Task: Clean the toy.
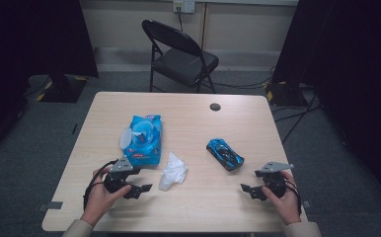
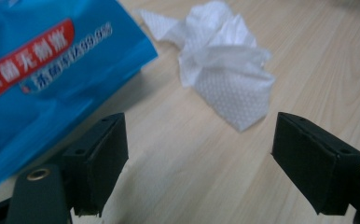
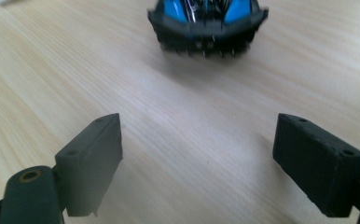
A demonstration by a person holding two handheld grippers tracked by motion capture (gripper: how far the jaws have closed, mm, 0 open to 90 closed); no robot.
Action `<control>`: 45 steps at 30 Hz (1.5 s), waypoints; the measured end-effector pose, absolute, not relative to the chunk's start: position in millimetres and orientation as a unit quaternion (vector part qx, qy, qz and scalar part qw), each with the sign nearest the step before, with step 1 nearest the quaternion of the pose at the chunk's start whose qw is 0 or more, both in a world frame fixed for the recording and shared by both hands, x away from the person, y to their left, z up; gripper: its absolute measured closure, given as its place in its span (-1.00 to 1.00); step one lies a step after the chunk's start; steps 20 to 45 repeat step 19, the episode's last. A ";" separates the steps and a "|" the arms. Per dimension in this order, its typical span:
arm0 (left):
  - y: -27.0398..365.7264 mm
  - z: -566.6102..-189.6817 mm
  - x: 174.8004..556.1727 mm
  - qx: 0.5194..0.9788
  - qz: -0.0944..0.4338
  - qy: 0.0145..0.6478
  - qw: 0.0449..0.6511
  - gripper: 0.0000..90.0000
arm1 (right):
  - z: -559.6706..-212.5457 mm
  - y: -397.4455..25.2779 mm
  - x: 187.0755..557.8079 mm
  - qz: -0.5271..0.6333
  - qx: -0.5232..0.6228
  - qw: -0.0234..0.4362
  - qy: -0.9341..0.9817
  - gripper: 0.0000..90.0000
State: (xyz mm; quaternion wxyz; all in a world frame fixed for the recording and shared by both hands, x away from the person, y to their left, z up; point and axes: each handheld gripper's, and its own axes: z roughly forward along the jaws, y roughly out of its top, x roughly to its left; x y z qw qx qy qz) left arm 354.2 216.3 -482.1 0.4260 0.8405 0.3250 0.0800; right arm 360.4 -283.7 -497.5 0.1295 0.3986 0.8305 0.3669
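A: What lies on the pale wood-grain table [image 1: 198,118]?

B: A crumpled white wipe [image 1: 173,171] with a dimpled weave lies just beside a glossy blue wipes pack [image 1: 143,139], whose round plastic lid stands open. A shiny blue and black toy car [image 1: 225,154] sits well to the right of them.

A: And the tongs?

B: The left tongs [image 1: 138,189] are spread wide and hold nothing; the wipe lies just ahead of them. The right tongs [image 1: 250,190] gape equally wide, empty, aimed at the car's end.

A: The hands?

B: The left hand [image 1: 101,193] and the right hand [image 1: 283,195] each grip a handle low over the table's near edge, forearms coming in from below.
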 end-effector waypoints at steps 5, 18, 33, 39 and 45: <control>219.5 -497.4 351.9 0.856 0.080 0.321 0.398 -0.60 | -502.2 -284.9 359.8 0.361 0.397 0.144 0.832 -0.66; 215.7 -505.4 348.6 0.871 0.113 0.281 0.386 -0.66 | -506.3 -285.5 358.4 0.364 0.381 0.164 0.834 -0.68; 215.7 -505.4 348.6 0.871 0.113 0.281 0.386 -0.66 | -506.3 -285.5 358.4 0.364 0.381 0.164 0.834 -0.68; 215.7 -505.4 348.6 0.871 0.113 0.281 0.386 -0.66 | -506.3 -285.5 358.4 0.364 0.381 0.164 0.834 -0.68; 215.7 -505.4 348.6 0.871 0.113 0.281 0.386 -0.66 | -506.3 -285.5 358.4 0.364 0.381 0.164 0.834 -0.68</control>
